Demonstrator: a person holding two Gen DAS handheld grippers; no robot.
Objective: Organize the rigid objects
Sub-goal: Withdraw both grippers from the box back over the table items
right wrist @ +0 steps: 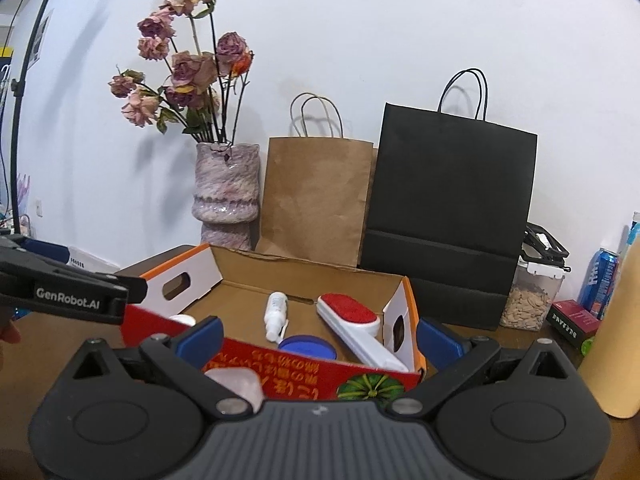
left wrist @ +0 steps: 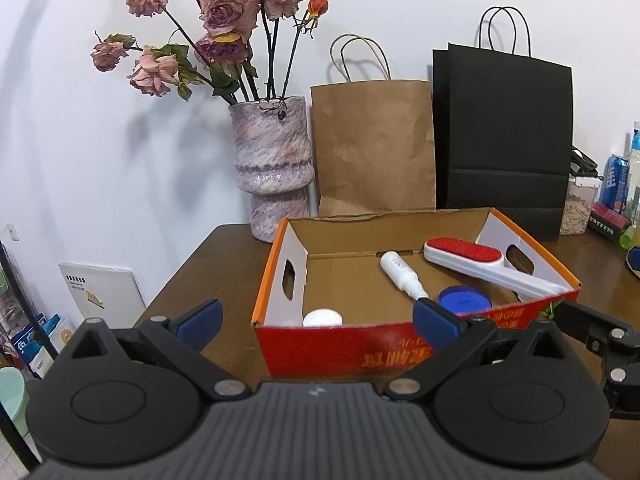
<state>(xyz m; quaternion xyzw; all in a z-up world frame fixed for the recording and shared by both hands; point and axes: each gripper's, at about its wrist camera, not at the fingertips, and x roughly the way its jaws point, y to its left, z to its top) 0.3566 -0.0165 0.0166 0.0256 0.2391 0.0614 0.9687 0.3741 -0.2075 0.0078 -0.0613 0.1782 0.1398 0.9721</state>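
Your box (left wrist: pixel 400 346) holds lint brush (left wrist: pixel 464 258), spray bottle (left wrist: pixel 402 276), blue lid (left wrist: pixel 464 300) — nearly done; pale item (right wrist: pixel 238 384) outside. Left hand-held gripper (left wrist: pixel 318 320), right hand-held gripper (right wrist: pixel 318 336) — both apart, empty.

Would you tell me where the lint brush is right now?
The lint brush lies inside the cardboard box, against its right wall, beside the white spray bottle and blue lid.

A plain white wall (left wrist: pixel 400 8) backs a dark brown wooden worktop (left wrist: pixel 208 272). Soft shadows (from the dried roses (left wrist: pixel 224 16) in a mottled vase (left wrist: pixel 272 160)) fall across the wall's left side.
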